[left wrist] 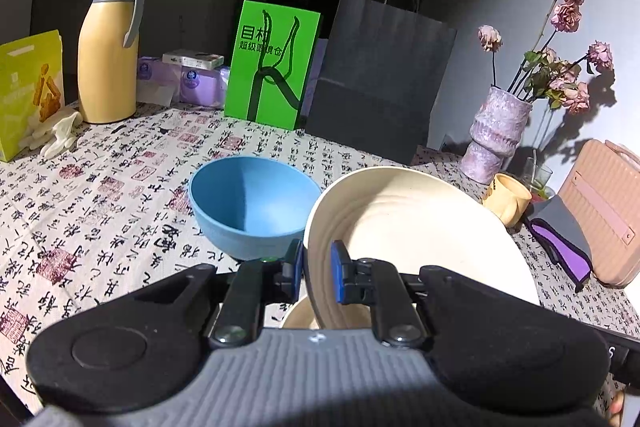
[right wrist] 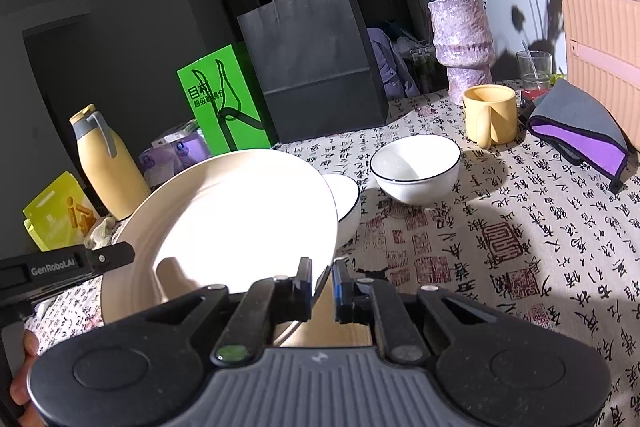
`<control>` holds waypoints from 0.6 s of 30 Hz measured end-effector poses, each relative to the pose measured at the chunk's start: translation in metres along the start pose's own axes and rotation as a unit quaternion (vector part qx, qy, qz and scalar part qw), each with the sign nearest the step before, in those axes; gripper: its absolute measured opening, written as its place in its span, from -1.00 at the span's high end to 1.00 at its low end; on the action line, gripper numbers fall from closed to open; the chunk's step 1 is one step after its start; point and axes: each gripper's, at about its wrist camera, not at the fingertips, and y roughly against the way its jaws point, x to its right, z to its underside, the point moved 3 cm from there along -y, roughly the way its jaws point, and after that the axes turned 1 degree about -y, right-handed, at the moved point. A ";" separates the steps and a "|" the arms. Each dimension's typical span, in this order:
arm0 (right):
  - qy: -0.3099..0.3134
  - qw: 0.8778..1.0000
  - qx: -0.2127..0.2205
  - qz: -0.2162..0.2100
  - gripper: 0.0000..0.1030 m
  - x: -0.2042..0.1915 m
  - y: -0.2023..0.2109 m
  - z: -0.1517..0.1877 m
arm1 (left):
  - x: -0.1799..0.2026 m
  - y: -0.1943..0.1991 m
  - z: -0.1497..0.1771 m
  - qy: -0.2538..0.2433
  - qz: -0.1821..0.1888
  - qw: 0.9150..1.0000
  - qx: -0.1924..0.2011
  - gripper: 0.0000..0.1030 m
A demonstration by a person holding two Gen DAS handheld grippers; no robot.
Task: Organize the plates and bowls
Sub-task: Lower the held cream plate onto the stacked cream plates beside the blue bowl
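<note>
Counter: calligraphy-print cloth [left wrist: 120, 195] over it, dark room behind.
Left claw [left wrist: 318, 267]: clenched on the rim of a cream plate [left wrist: 420, 227] (tilted, above the cloth).
Right claw [right wrist: 322, 281]: grips the same plate's opposite rim.
Nearby: blue bowl [left wrist: 250, 205] just left; two white bowls [right wrist: 416, 165] right.
Farther: black paper bag [left wrist: 380, 79], vase [left wrist: 496, 135].

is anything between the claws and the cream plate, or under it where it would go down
Nothing stands between them: the left claw and right claw are each shut on the cream plate's rim. Just below it sits another cream dish, and a small white bowl is partly hidden behind its edge.
</note>
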 end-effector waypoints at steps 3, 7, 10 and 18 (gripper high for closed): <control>0.001 1.000 -0.004 0.001 0.81 0.001 -0.001 0.004 | -0.002 -0.001 0.003 0.002 0.003 1.000 -0.006 0.70; 0.000 1.000 -0.011 0.002 0.80 0.004 -0.003 0.009 | -0.003 -0.002 0.007 0.002 0.004 1.000 -0.011 0.70; 0.003 1.000 -0.016 0.002 0.80 0.005 -0.004 0.014 | -0.004 -0.003 0.010 0.001 0.004 1.000 -0.015 0.70; 0.007 1.000 -0.029 0.002 0.79 0.006 -0.008 0.024 | -0.011 -0.008 0.020 0.006 0.004 0.999 -0.034 0.71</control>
